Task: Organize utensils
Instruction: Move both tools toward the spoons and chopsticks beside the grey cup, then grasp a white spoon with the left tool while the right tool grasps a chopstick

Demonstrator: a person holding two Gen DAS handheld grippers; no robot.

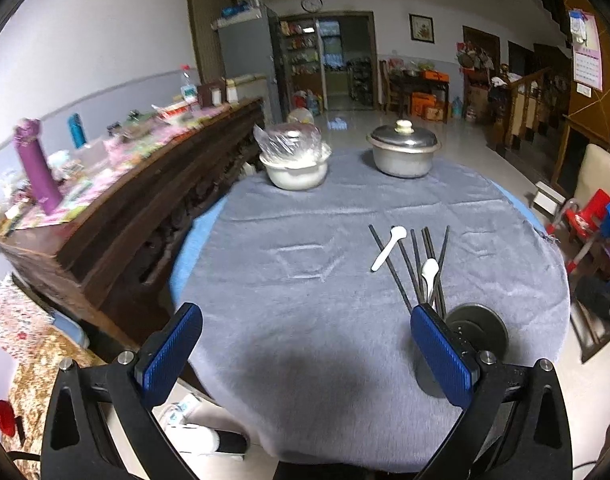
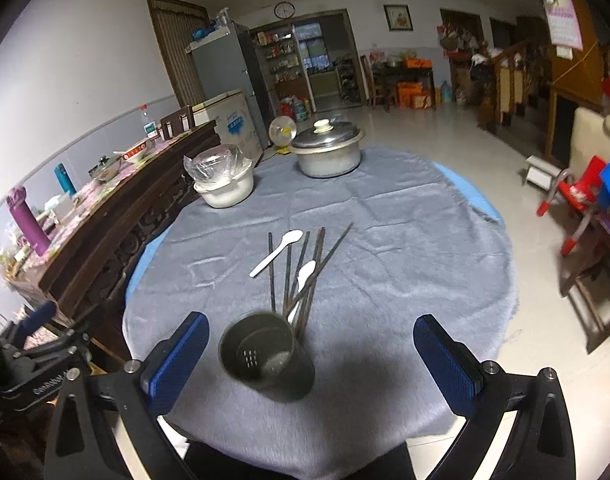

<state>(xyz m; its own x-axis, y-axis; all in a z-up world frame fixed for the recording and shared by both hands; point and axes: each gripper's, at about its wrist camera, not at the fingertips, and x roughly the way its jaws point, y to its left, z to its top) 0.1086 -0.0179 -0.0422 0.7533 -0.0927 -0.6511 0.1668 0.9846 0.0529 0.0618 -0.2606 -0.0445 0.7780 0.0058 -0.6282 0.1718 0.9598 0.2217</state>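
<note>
Grey cloth table [image 2: 405, 248]; both grippers, left [image 1: 305, 352] and right [image 2: 311, 364], spread wide, holding nothing; cup [image 2: 265, 356] between right fingers, chopsticks [image 2: 301, 268] and spoons [image 2: 276, 253] just beyond.

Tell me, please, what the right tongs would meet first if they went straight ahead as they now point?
Probably the dark metal perforated holder cup, which stands between the open right tongs just ahead; depth is uncertain.
</note>
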